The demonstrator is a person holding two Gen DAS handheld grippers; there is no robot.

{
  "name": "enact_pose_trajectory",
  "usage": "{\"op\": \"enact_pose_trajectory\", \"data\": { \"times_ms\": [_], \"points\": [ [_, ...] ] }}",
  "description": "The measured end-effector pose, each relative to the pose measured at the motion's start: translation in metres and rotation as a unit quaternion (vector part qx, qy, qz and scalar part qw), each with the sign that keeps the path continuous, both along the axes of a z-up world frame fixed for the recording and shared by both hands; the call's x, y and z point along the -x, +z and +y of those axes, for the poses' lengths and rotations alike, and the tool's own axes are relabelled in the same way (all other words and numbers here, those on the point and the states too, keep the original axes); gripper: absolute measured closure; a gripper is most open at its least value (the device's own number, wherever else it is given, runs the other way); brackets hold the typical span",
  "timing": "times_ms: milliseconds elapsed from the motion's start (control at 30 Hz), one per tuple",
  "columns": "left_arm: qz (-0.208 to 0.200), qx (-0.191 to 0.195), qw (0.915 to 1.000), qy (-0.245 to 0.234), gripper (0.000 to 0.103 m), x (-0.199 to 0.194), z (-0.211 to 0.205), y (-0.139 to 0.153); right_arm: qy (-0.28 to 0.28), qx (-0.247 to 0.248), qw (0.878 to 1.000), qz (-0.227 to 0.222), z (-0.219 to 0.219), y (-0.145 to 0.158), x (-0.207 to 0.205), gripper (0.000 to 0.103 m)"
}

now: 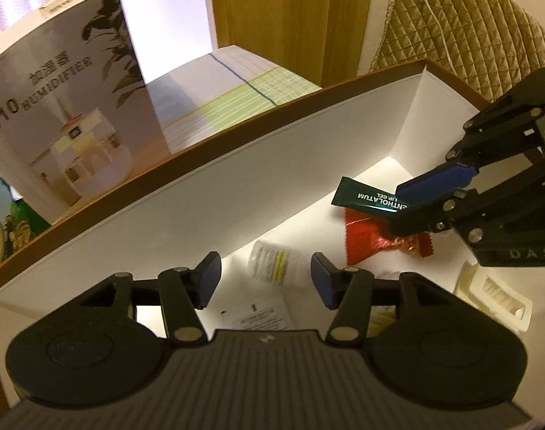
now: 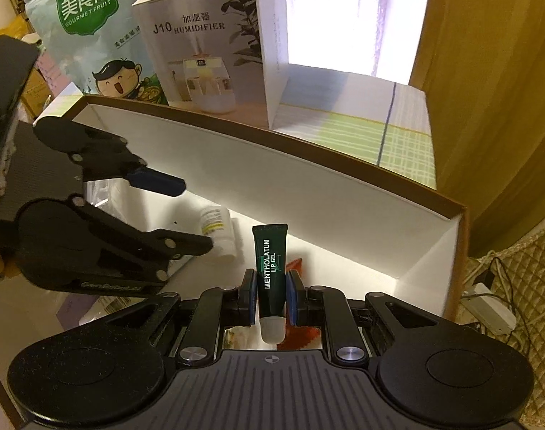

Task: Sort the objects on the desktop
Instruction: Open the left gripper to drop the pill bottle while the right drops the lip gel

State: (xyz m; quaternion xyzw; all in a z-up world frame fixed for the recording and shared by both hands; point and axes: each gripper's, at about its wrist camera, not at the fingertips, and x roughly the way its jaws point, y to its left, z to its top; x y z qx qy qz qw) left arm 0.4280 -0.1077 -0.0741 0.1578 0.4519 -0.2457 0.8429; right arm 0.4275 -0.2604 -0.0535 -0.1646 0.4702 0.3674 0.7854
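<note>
Over the white box (image 2: 344, 193), the lip gel tube (image 2: 270, 268) is clenched in the right hand-held gripper (image 2: 270, 299), the left hand-held gripper (image 1: 265, 279) is spread empty above a bottle (image 1: 276, 261), and a collision is risked by such crowding.

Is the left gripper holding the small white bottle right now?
No: the left gripper stands open above the small white bottle, which lies on the floor of the white box, clear of both pads.
</note>
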Motion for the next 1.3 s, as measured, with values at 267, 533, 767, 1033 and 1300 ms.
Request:
{"op": "enact_pose_trajectory", "data": {
  "times_ms": [267,533,767,1033,1300],
  "points": [
    [0.003,-0.012,0.9998,0.019,0.052,-0.001,0.013,0.001,0.004,-0.003,1.0,0.009,0.014,-0.004,-0.006,0.084],
    [0.001,-0.011,0.9996,0.024,0.052,-0.005,0.018,0.002,0.004,-0.007,1.0,0.019,0.023,-0.008,-0.012,0.084],
    [0.0,-0.01,0.9996,0.026,0.052,-0.004,0.022,0.002,-0.004,-0.009,1.0,0.022,0.025,-0.012,-0.016,0.083],
    [-0.001,-0.008,0.9995,0.032,0.048,-0.003,0.024,0.001,0.005,0.006,1.0,0.007,0.022,-0.008,-0.011,0.052],
    [0.001,-0.004,0.9992,0.04,0.044,0.0,0.027,0.003,0.015,0.006,1.0,-0.021,0.015,0.007,0.007,0.014]
  ]
}}
